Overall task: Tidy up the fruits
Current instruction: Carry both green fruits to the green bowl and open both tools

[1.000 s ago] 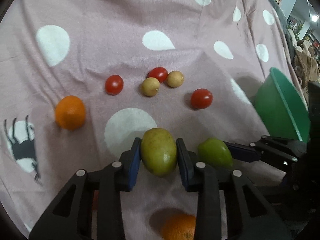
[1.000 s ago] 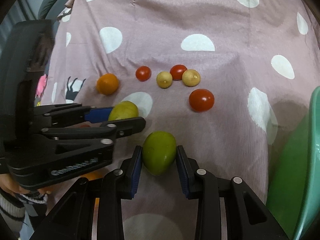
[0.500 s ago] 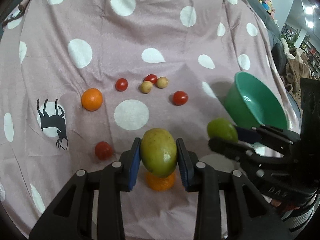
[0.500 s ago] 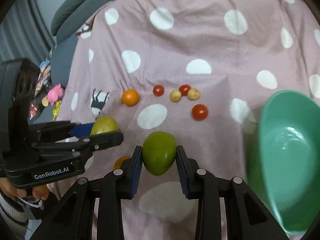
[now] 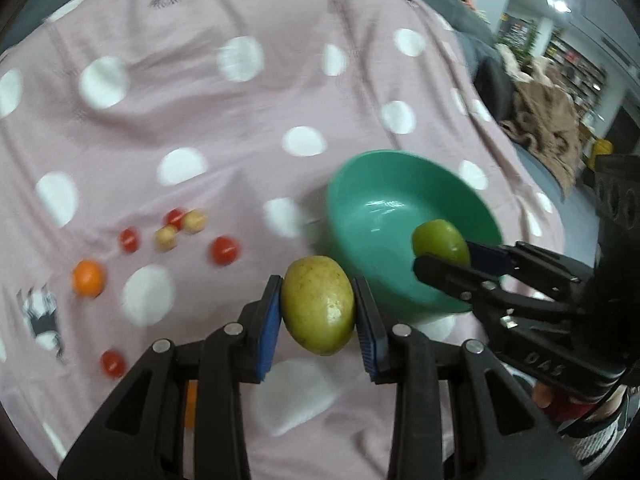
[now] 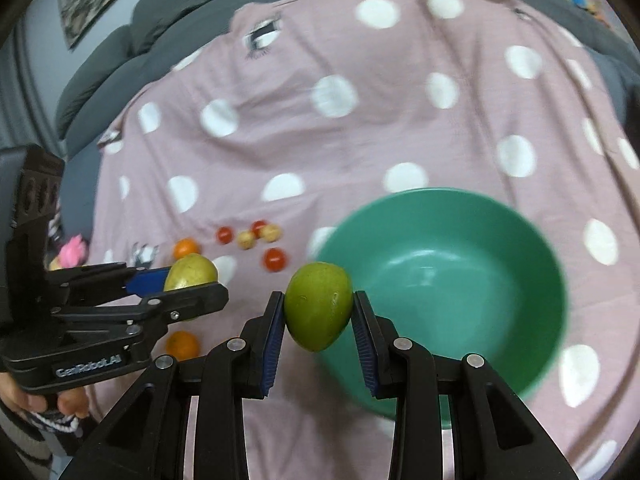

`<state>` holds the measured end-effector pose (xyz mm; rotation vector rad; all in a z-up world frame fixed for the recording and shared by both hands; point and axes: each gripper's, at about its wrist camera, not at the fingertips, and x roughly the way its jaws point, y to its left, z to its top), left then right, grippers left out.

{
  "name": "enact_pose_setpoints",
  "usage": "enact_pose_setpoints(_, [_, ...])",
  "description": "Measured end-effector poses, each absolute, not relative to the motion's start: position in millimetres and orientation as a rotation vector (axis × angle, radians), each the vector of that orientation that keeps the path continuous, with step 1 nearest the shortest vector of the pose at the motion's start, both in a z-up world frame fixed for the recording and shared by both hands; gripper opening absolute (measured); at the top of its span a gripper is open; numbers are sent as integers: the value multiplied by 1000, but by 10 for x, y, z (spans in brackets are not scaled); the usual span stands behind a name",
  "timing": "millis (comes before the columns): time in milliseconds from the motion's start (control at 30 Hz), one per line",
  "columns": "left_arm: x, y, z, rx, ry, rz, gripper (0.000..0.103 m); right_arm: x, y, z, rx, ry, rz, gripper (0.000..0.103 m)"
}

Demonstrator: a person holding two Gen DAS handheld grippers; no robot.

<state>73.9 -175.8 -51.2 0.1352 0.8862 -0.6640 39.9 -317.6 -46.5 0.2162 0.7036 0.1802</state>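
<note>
Green fruit [image 6: 319, 306] sits clamped in my right claw [image 6: 319, 312], nearest the bowl [image 6: 460, 276]. My left claw [image 5: 318, 306] clamps the yellow fruit [image 5: 318, 304], left of the bowl.

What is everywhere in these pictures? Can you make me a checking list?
Surface: pink blanket with white dots, wrinkled.
Job's things: yellow-green mango and green mango, both held; green bowl, nothing in it; oranges, cherry tomatoes and small yellow fruits lie loose on the blanket.
Clutter: pink toy at the blanket's edge.
Grippers: left gripper shut on the yellow-green mango; right gripper shut on the green mango.
Cables: nothing seen.
Surroundings: grey sofa, wall picture, shelves.
</note>
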Motion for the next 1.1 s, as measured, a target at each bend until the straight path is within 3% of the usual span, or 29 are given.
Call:
enact_pose_setpoints(300, [951,-2452,-681,166,925,-762,34,337,-3604,-608,223,730,36,36])
enact_pose_setpoints(533, [920,-2539,-871,251,942,-739,35,383,-3654,-777,231,806,1,36])
enact_pose_setpoints(633, [901,-2489,-829,262,907,-721,45,370,-3659,-773,233,809,-15,36])
enact_pose_setpoints(700, [892,-2381,-743,227,892,-718,69,351,-3657,-738,220,796,-34,38])
enact_pose_setpoints(733, [887,-2329,-714,206,886,-714,75,336,-3660,-715,213,787,-45,39])
enact_pose_setpoints(900, [751,-1853,-618,131,860,-659,79,242,-3644,-589,226,738,-30,42])
enact_pose_setpoints(1100, [562,-885,-865,39,928,-472,79,156,-3456,-517,250,699,106,42])
